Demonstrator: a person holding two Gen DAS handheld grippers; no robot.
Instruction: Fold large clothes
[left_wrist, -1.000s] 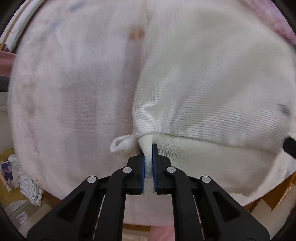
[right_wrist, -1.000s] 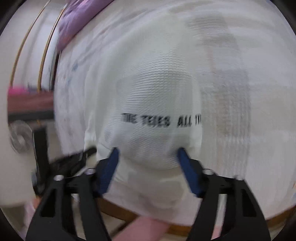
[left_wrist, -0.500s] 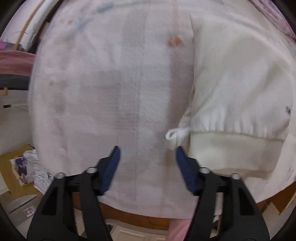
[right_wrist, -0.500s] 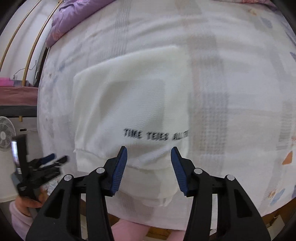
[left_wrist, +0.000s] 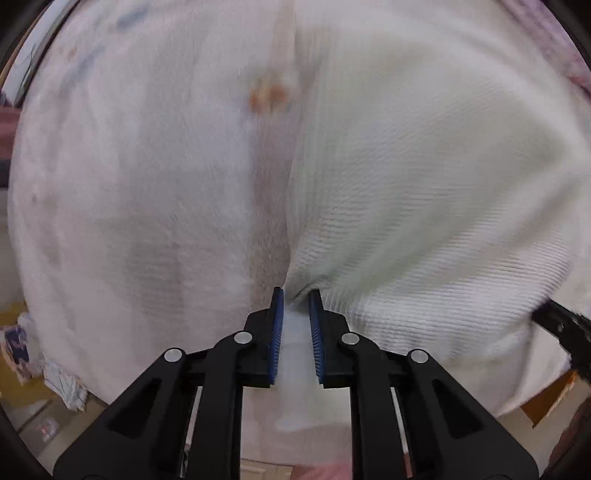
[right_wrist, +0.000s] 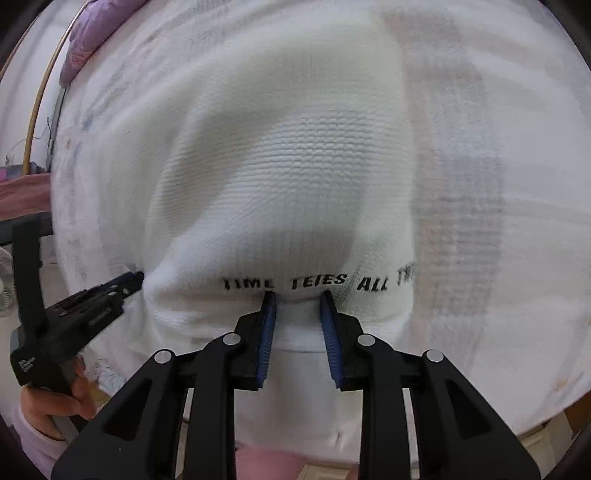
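Observation:
A white knitted sweater (left_wrist: 424, 184) lies folded on the pale bed cover (left_wrist: 147, 184). My left gripper (left_wrist: 296, 295) points straight down at the near left corner of its hem. Its jaws are closing, and the cloth puckers toward the blue pads, which pinch it. In the right wrist view the sweater (right_wrist: 295, 166) shows black lettering (right_wrist: 317, 282) just above the hem. My right gripper (right_wrist: 297, 297) digs into the hem below that lettering. Its jaws are closing with cloth between them, but a gap remains. The left gripper (right_wrist: 125, 280) shows at the sweater's left corner.
The bed cover (right_wrist: 498, 184) spreads wide to the right of the sweater. A purple blanket (right_wrist: 92, 37) lies at the far left. A hand (right_wrist: 44, 410) in a pink sleeve holds the left tool. Papers and cloth (left_wrist: 62, 380) litter the floor beside the bed.
The left gripper let go of the hem, swung away open, then came back and closed on the sweater's corner. The right gripper dropped to the hem below the lettering and narrowed.

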